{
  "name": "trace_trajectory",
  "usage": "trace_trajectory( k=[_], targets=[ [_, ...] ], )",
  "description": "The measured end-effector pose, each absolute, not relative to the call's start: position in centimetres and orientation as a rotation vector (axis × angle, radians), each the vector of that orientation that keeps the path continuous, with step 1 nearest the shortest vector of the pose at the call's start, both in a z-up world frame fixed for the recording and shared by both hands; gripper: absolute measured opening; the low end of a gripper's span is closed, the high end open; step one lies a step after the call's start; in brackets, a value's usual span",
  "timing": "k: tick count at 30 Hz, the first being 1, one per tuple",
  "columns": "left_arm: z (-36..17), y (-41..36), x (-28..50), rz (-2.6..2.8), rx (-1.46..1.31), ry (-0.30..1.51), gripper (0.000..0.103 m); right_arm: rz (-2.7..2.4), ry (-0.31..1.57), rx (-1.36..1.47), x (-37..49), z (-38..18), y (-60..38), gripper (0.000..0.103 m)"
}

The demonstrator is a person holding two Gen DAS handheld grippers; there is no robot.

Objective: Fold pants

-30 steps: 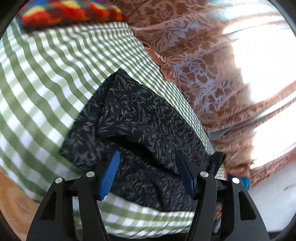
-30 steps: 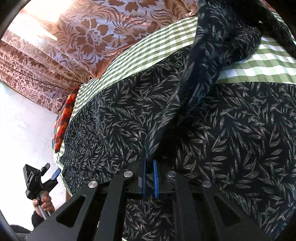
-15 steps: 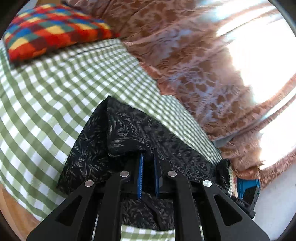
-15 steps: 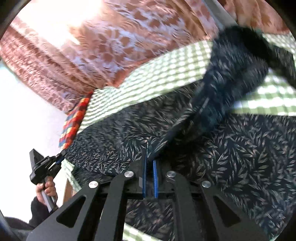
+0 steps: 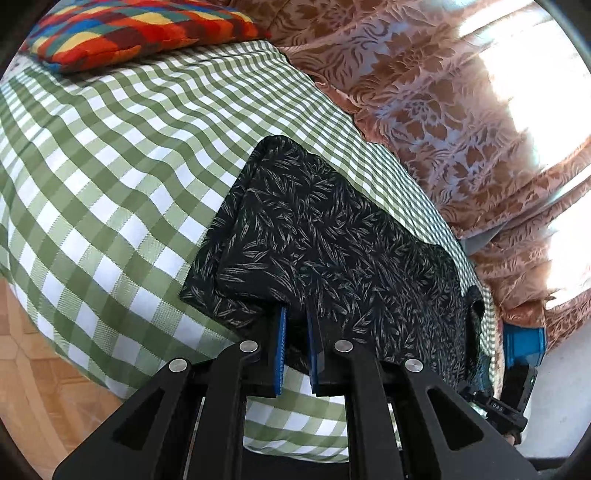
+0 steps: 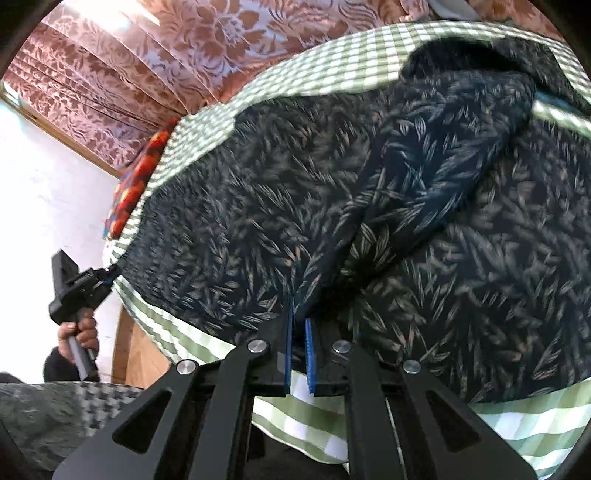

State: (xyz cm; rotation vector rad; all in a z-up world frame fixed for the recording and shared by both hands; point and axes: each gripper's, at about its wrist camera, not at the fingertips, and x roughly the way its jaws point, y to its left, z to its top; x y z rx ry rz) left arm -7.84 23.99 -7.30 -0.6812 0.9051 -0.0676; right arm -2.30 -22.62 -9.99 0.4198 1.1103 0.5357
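Dark pants [image 5: 332, 236] printed with pale leaf sprigs are laid across a bed covered by a green-and-white checked sheet [image 5: 96, 177], near the bed's front edge, with a bright multicoloured pillow [image 5: 125, 29] well apart at the head and patterned brown curtains [image 5: 436, 96] behind. In the left wrist view the left claw [image 5: 295, 325] is seen with its blue pads [image 5: 281, 343] drawn almost together, having just been closing, and the near edge of a doubled layer of the pants is pinched between them. In the right wrist view the right claw [image 6: 298, 332] is likewise nearly shut, and a ridge of the same fabric is gripped and lifted from the layer beneath, so that a loose fold [image 6: 436, 177] rises away from it. At the far left of that view the other handheld tool is seen, held by a hand [image 6: 83, 332] beside the bed's edge. The cloth is judged thin, light and limp: it is expected to sag and crease between the two held points, to slip little against the ribbed pads, and to be in no danger of damage. Hold is best taken at hems, the waistband or a folded edge, where layers are doubled, and both grips are best kept level so that the fold is laid flat.
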Motion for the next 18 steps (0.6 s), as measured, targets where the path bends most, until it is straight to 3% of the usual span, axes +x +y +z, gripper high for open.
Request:
trace_trajectory(
  k=[7,12,18],
  targets=[
    [-6.8,23.8,-9.6,-0.073,-0.657,0.883,0.009,0.561,1.070,0.428,-2.6,-8.5,-23.4,0.005],
    [-8.9,23.4,-8.3,-0.025,-0.648,0.961,0.009,0.546,1.112,0.421,-2.2,-10.7,-22.8,0.005],
    [-7.6,25.9,-9.7,0.007,-0.771,0.863,0.027,0.554,1.101,0.410,-1.9,-10.8,-22.7,0.005]
  ],
)
